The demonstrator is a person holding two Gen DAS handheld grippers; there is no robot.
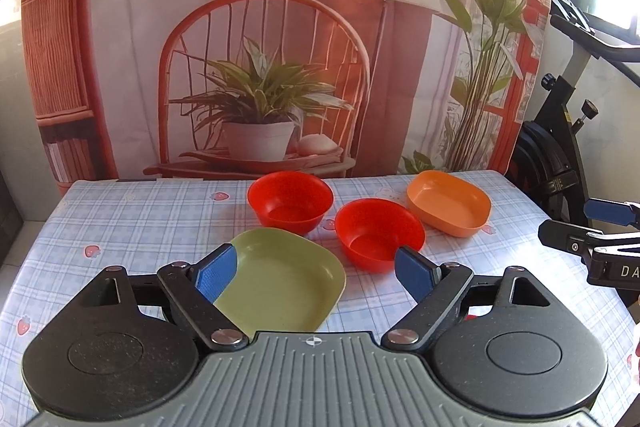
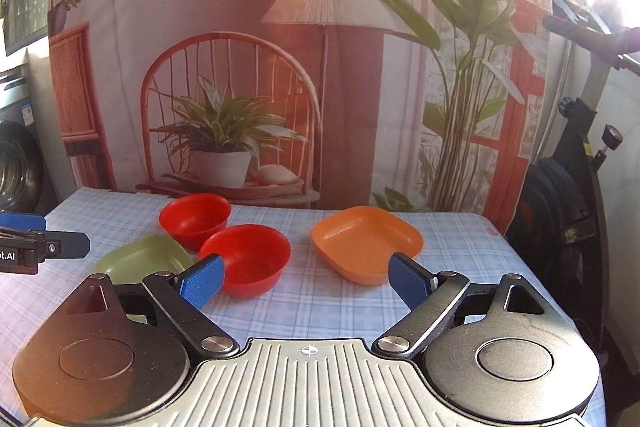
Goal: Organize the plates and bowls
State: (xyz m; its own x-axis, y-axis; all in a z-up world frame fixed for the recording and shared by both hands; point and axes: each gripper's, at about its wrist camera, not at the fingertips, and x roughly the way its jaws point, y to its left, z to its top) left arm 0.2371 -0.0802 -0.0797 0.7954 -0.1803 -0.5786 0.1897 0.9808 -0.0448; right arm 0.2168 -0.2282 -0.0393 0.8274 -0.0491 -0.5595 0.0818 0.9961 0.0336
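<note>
1. In the left wrist view, a bench (image 1: pixel 132 223) covered with a blue checked cloth is seen before a printed backdrop (image 1: pixel 280 27) of a wicker chair, lamp and plants; an exercise bike (image 1: pixel 568 147) stands to the right of the bench.
2. The green plate (image 1: pixel 288 287) is taken as landmark: it lies nearest the camera. Beyond it a red bowl (image 1: pixel 290 201) is set, to its right a second red bowl (image 1: pixel 378 233), and further right an orange plate (image 1: pixel 450 203).
3. The left gripper (image 1: pixel 316 273) is held above the green plate with its fingers (image 1: pixel 216 275) wide apart, nothing clamped. The right gripper (image 1: pixel 600 227) is glimpsed at the right edge.
4. In the right wrist view, the same backdrop and bench (image 2: pixel 360 299) are shown. The green plate (image 2: pixel 148 255) lies left; the two red bowls (image 2: pixel 248 259) (image 2: pixel 196 219) sit just beside it, the orange plate (image 2: pixel 368 243) well to its right.
5. The right gripper (image 2: pixel 306 281) is held with its fingers (image 2: pixel 202 283) spread, empty, between the near red bowl and the orange plate.
</note>
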